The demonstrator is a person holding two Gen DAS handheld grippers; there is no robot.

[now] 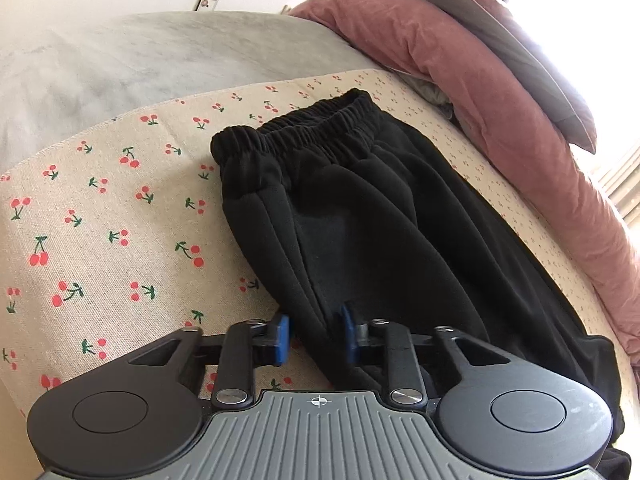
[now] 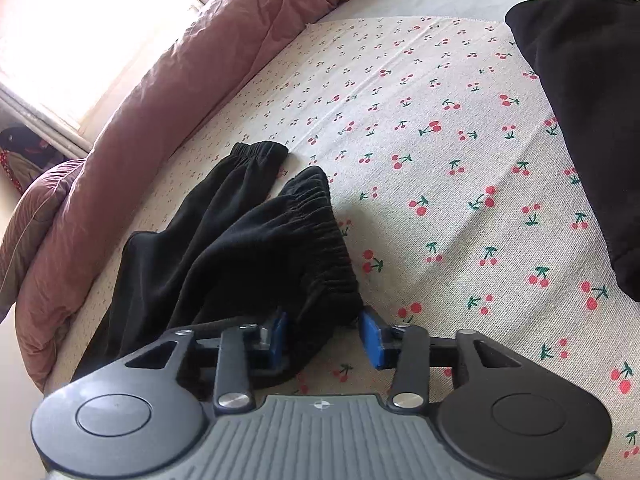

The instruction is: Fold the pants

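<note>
Black fleece pants [image 1: 360,208] lie on a cherry-print cloth [image 1: 100,220], with the elastic waistband [image 1: 304,128] at the far end. My left gripper [image 1: 315,336] sits at the near left edge of a leg. Its blue pads stand close together with the edge of the fabric between them. In the right wrist view the pants [image 2: 224,256] end in two gathered cuffs [image 2: 260,152]. The nearer cuff bunches up between the blue pads of my right gripper [image 2: 325,334], which is shut on it.
A pink duvet [image 1: 440,52] is heaped along one side of the bed [image 2: 140,92], by a bright window. Grey sheet [image 1: 140,52] lies beyond the cherry-print cloth [image 2: 440,160]. Another dark mass of black fabric [image 2: 580,120] fills the upper right of the right wrist view.
</note>
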